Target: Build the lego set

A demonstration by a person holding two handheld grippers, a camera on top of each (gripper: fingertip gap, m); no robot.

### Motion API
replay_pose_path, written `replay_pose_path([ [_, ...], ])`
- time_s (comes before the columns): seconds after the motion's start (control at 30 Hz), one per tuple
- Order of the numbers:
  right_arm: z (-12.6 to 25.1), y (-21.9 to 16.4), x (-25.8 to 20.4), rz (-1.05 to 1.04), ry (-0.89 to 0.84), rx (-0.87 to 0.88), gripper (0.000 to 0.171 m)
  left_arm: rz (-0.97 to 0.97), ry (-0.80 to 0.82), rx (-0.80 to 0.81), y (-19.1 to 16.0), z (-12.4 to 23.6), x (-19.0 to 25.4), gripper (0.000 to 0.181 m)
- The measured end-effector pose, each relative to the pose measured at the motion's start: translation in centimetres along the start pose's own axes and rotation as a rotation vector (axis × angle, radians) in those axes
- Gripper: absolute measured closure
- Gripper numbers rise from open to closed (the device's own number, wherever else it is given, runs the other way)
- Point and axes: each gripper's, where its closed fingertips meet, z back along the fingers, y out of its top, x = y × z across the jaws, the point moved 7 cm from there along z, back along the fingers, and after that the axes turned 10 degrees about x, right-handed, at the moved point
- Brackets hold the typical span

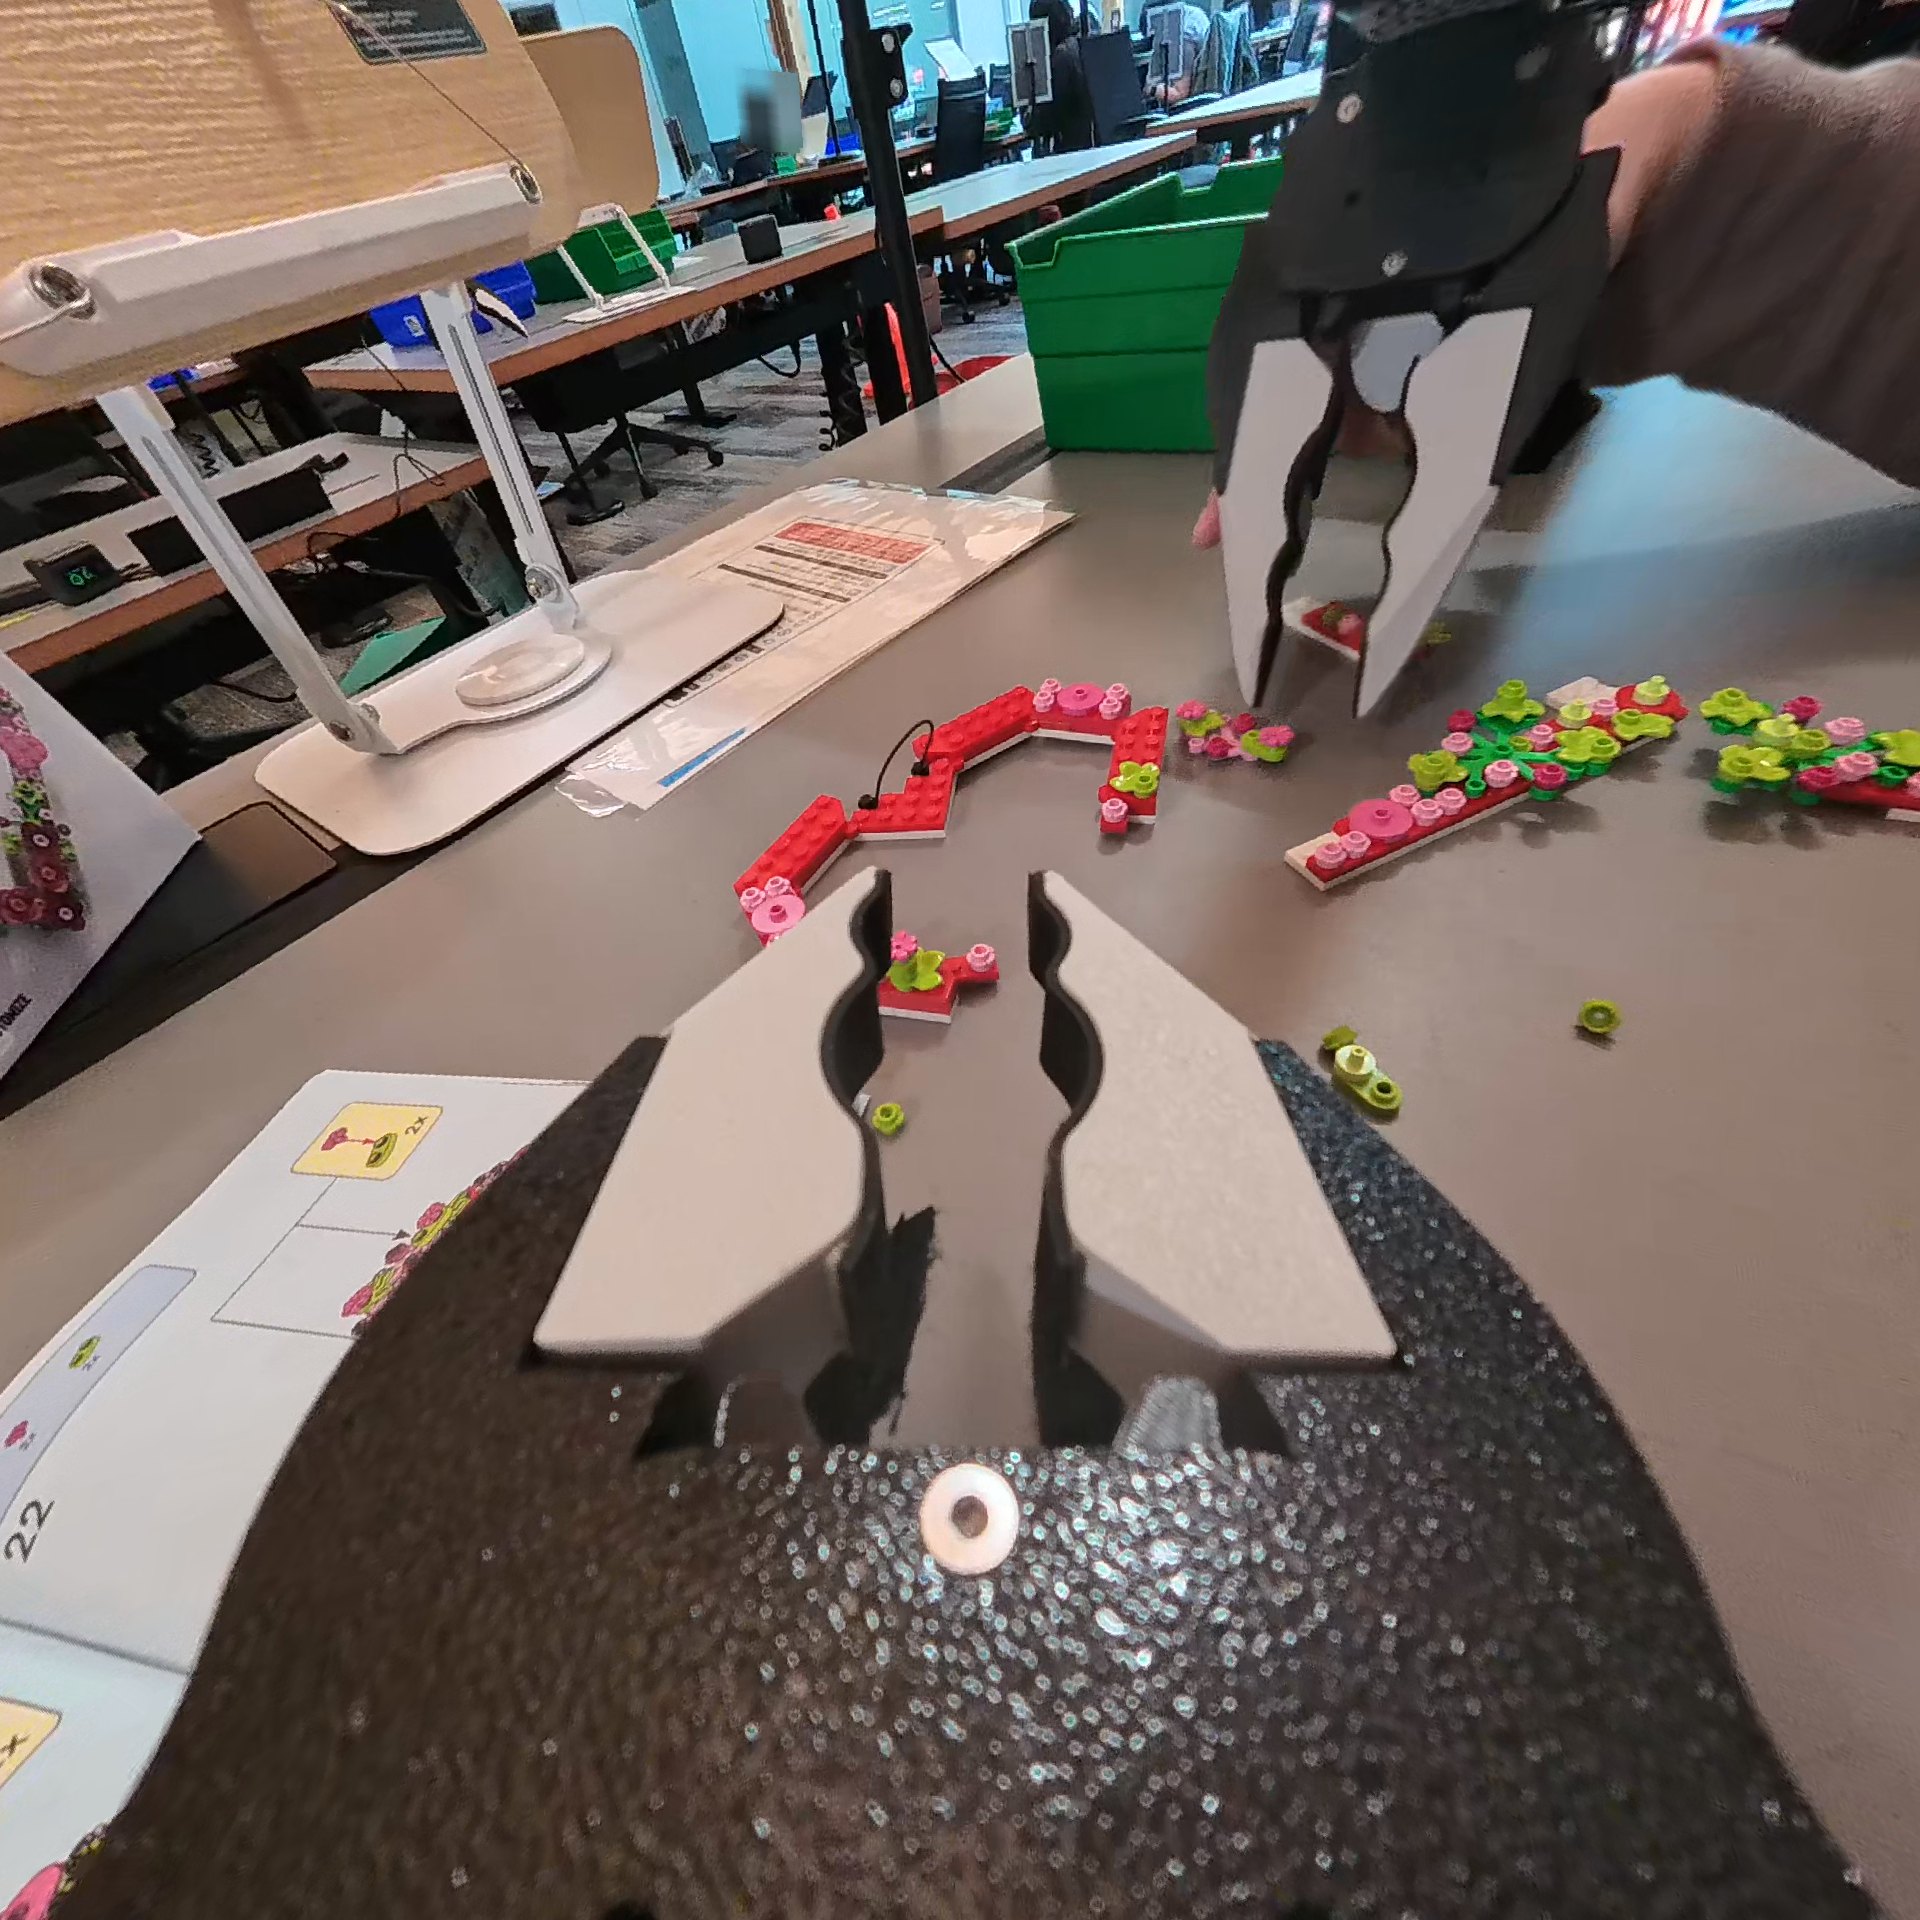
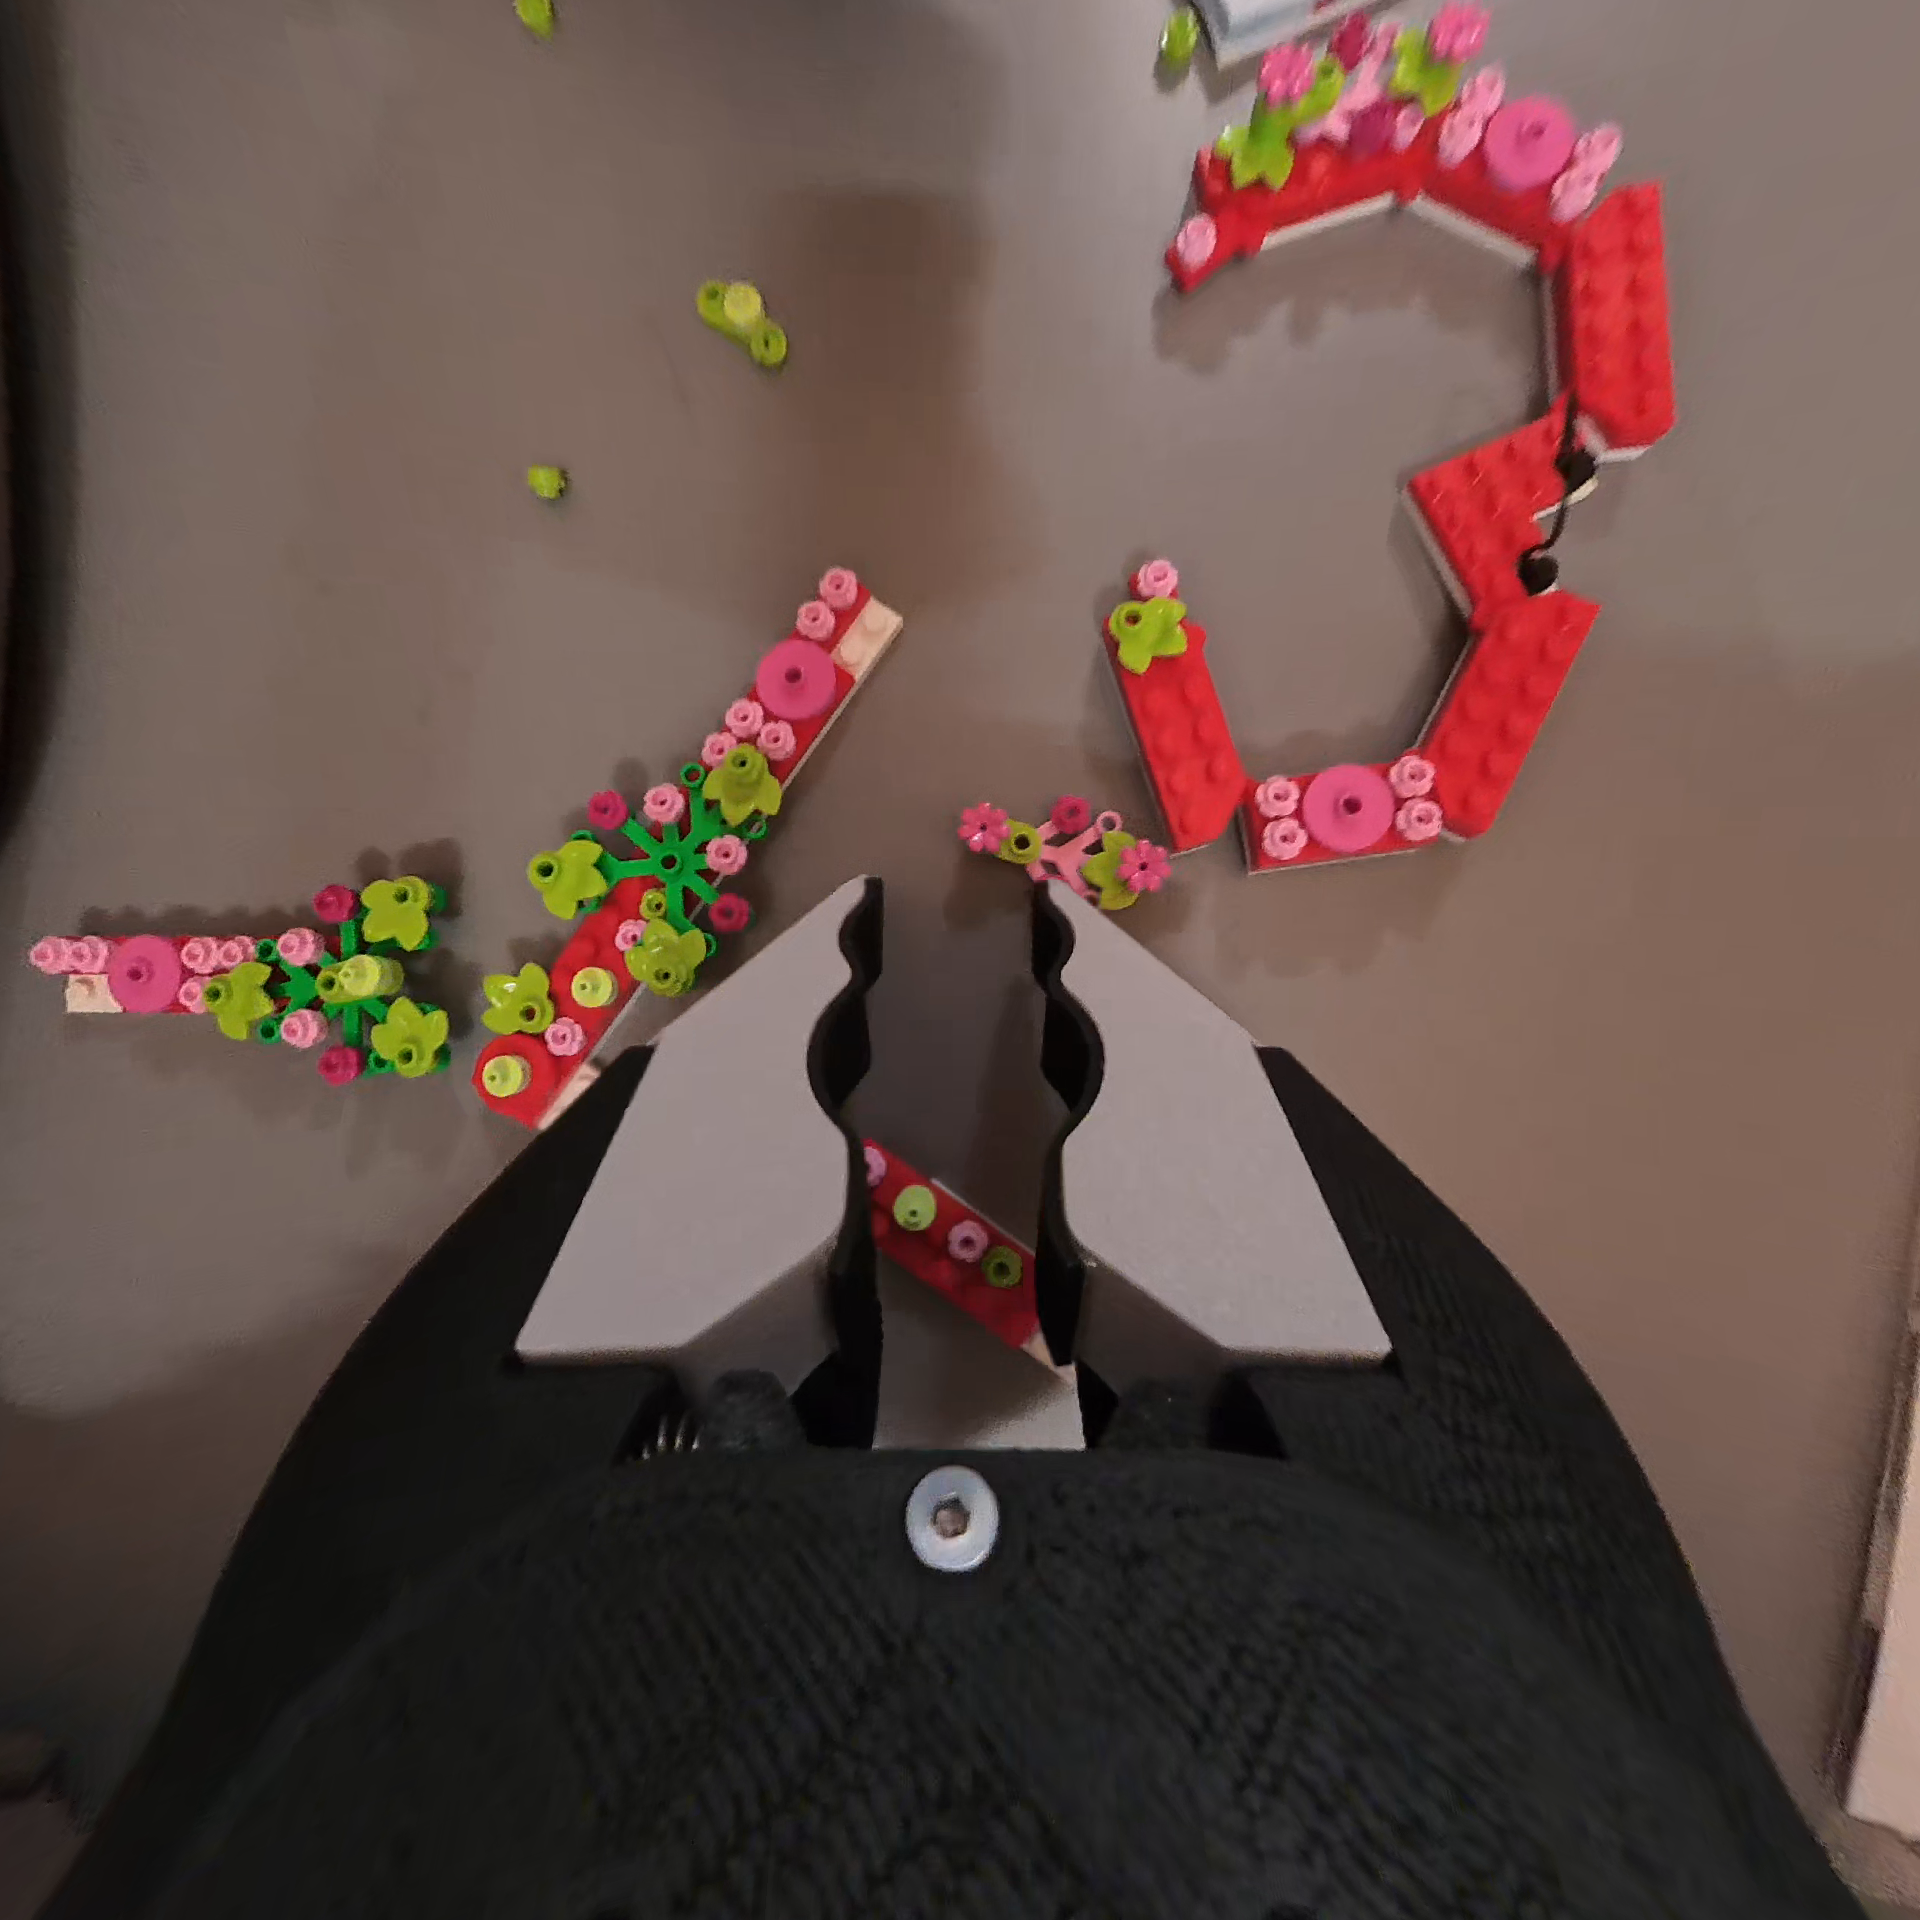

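A partly built red heart-shaped frame (image 1: 997,769) (image 2: 1507,623) with pink flowers lies on the grey table (image 1: 1351,1299). My left gripper (image 1: 956,914) is open and empty, low over the table, with a small red flowered piece (image 1: 935,977) just ahead between its fingertips. My right gripper (image 2: 956,899) (image 1: 1314,701) is open and points down beside a small loose flower cluster (image 2: 1070,847) (image 1: 1236,732). A short red strip with pink and lime studs (image 2: 956,1247) (image 1: 1330,623) lies between its fingers; I cannot tell if they touch it.
Two flowered red strips (image 2: 686,862) (image 2: 260,977) lie right of the frame in the left wrist view (image 1: 1486,779) (image 1: 1818,758). Loose lime pieces (image 1: 1361,1070) (image 1: 1598,1016) are scattered. An instruction booklet (image 1: 260,1299), a white lamp base (image 1: 468,717) and green bins (image 1: 1132,322) border the area. My hands' fingertips stand some 15 cm from each other.
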Motion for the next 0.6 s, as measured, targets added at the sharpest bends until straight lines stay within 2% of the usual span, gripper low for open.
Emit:
replay_pose_path([
  [0.1, 0.5, -0.1, 0.7, -0.005, -0.029, 0.052, 0.148, 0.001, -0.001, 0.002, 0.1, 0.0, 0.0, 0.158],
  [0.23, 0.3, -1.0, 0.5, -0.023, 0.021, -0.008, 0.157, 0.001, -0.006, -0.003, 0.0, 0.0, 0.1, 0.158],
  [0.47, -1.5, 0.9, -1.0, 0.082, 0.091, 0.106, 0.143, -0.004, -0.010, -0.008, -0.1, -0.1, 0.2, 0.158],
  [0.6, -1.3, 1.3, 0.0, 0.175, -0.026, 0.133, 0.144, -0.001, -0.014, -0.007, 0.0, -0.1, 0.2, 0.158],
])
